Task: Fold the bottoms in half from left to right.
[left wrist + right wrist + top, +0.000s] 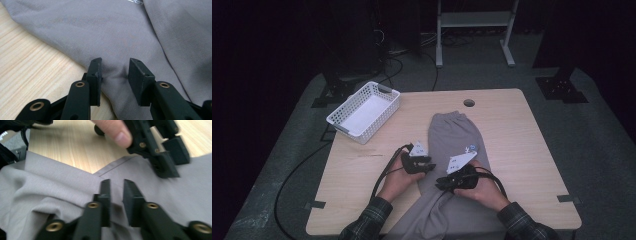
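Grey trousers lie lengthwise on the wooden table, waistband at the far end, legs running off the near edge. My left gripper rests at their left edge, and my right gripper sits just nearer, on the cloth, pointing left. In the left gripper view the left gripper has its jaws apart, tips down on slightly puckered cloth beside bare wood. In the right gripper view the right gripper has a narrow gap between its jaws, over a fold. The left gripper stands just beyond.
A white plastic basket stands at the table's far left corner, holding nothing. A round cable hole is near the far edge. Black cables trail over the floor on the left. A metal frame stands behind the table.
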A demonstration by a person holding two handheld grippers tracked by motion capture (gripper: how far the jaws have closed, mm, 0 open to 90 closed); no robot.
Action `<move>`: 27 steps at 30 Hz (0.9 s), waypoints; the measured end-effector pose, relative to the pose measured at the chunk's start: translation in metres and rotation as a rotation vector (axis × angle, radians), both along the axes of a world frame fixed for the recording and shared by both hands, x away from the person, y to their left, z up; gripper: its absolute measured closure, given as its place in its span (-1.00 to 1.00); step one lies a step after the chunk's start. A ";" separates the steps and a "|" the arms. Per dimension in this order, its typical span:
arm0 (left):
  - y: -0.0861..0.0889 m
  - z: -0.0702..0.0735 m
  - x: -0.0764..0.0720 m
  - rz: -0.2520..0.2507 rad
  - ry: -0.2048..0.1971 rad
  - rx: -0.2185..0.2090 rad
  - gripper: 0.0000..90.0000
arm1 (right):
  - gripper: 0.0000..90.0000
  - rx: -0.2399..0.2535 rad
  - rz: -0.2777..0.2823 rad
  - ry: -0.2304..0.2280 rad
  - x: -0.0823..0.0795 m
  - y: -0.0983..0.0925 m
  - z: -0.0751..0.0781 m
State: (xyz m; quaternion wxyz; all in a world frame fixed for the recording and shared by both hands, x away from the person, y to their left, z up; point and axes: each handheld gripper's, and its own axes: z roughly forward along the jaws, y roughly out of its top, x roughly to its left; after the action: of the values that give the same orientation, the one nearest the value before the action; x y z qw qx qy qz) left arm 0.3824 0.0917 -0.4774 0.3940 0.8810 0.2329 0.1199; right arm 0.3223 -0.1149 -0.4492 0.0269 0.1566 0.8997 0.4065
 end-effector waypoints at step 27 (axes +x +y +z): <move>0.001 0.000 0.000 -0.009 -0.004 0.000 0.40 | 0.99 -0.100 0.011 -0.017 -0.009 0.013 -0.011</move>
State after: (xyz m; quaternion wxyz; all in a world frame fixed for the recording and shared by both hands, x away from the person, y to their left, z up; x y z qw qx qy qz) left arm 0.3829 0.0924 -0.4777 0.3951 0.8818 0.2280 0.1200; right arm 0.3137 -0.1021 -0.4598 0.0400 0.1467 0.9194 0.3626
